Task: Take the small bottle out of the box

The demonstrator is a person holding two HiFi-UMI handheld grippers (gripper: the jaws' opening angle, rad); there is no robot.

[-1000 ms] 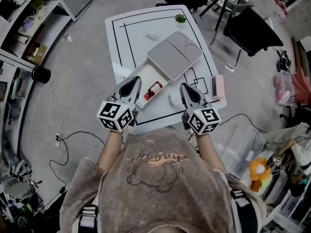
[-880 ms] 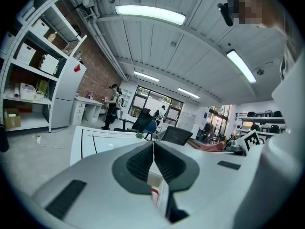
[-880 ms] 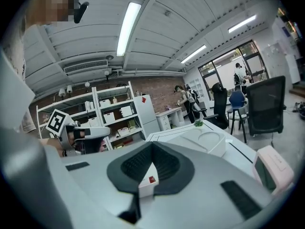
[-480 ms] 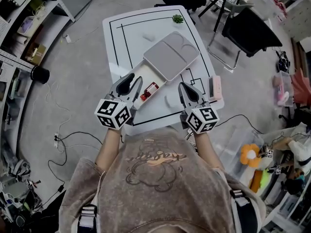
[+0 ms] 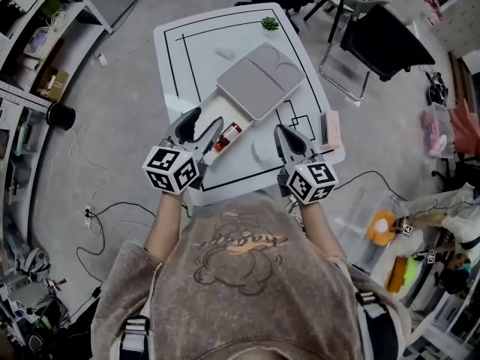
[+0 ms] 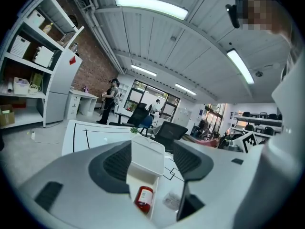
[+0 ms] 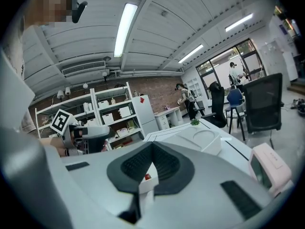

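Box [image 5: 209, 116] = matte white plastic w/ smooth grey lid [image 5: 260, 81]; small bottle [image 5: 230, 134] glossy red, paper-ish label; table [image 5: 187, 47] smooth white.

- Desk [image 5: 187, 58]: white top, thin black outline lines, small black squares near right edge.
- Box [image 5: 211, 118]: white inside and out.
- Lid [image 5: 259, 81]: plain light grey.
- Bottle [image 5: 230, 136]: red body, white label.
- Device [image 5: 331, 130] at desk's right edge: pale pink.
- Plant [image 5: 269, 23] at far desk edge: green.
- Chair [image 5: 382, 40]: black.
- Floor [image 5: 112, 103]: mottled grey; black cable [image 5: 112, 212] across it.
- Shirt [image 5: 240, 276]: washed brown-grey, orange-brown printed figure.
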